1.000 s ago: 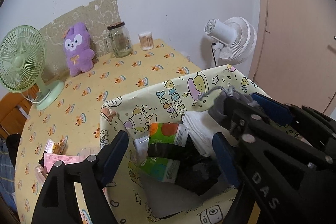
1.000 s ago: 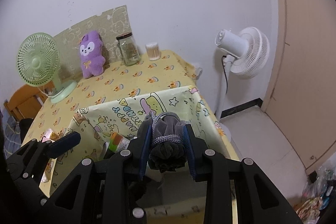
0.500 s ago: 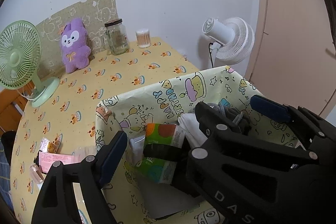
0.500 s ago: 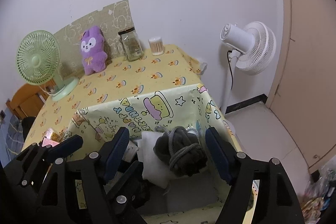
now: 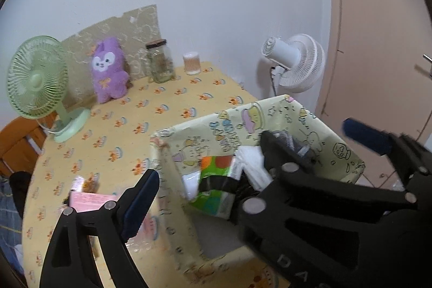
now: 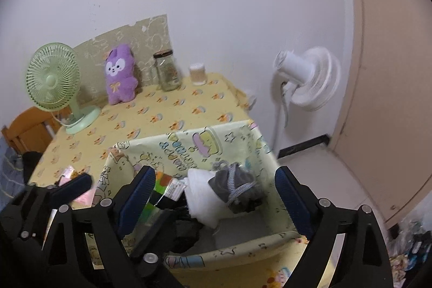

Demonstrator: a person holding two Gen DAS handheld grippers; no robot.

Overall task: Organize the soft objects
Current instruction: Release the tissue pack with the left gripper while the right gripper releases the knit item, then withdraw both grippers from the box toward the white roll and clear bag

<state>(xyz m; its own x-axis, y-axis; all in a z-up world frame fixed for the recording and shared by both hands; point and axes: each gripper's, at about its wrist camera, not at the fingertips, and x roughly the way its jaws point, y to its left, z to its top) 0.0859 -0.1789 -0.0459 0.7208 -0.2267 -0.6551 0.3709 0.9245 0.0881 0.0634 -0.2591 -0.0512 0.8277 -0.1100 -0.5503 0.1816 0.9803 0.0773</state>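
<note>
The right claw (image 6: 213,203) has just been opening and now stands wide, nothing pressed between its blue pads. The dark grey rolled sock bundle with a pale ribbed cuff (image 6: 233,184) lies free inside the yellow cartoon-printed fabric storage box (image 6: 205,139), leaning on a white folded cloth (image 6: 201,197). The left claw (image 5: 253,174) has also been opening and is wide and empty, apparently just above the box's near left corner.

The risk: both claws crowd the same soft-walled box, so a withdrawing finger could snag the rim and tip it, or drag the bundle out.

Counted: one box, one grey bundle, one white cloth, one green-and-orange tissue pack (image 5: 216,188), and one purple plush rabbit (image 6: 118,78) well apart at the back of the bench (image 6: 167,109). Dark items deeper in the box are too murky to count.
</note>
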